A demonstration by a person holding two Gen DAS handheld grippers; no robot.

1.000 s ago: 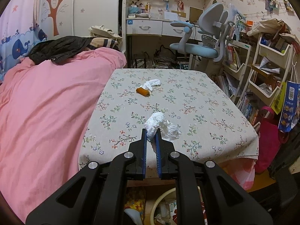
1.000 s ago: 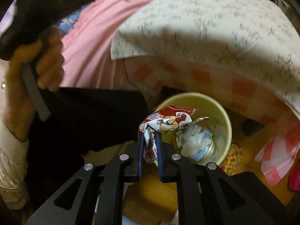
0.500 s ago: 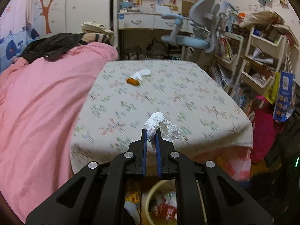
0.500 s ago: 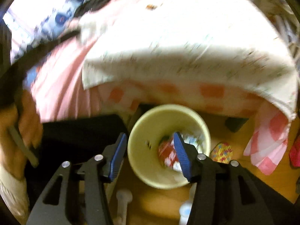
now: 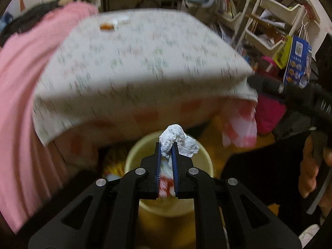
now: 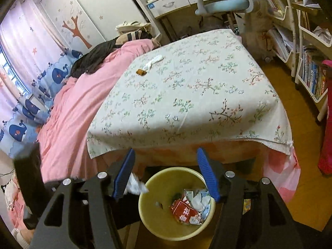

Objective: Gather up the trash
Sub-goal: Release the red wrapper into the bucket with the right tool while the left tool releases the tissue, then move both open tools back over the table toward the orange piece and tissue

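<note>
Right wrist view: floral tablecloth (image 6: 186, 87) beside pink bed (image 6: 83, 103) — right tool (image 6: 166, 159) released, left tool (image 5: 166, 151) clenching tissue (image 5: 176, 141).

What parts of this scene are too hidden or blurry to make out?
- Left wrist view: tablecloth pattern and orange scrap, motion-blurred.
- Left wrist view: bin contents, blocked by left gripper and crumpled tissue.
- Right wrist view: red wrapper print, too small.

One yellow bin (image 6: 149, 217) sits below the table (image 6: 197, 95). On the table lie one orange bit (image 6: 141, 72) and one white tissue (image 6: 154, 60).
</note>
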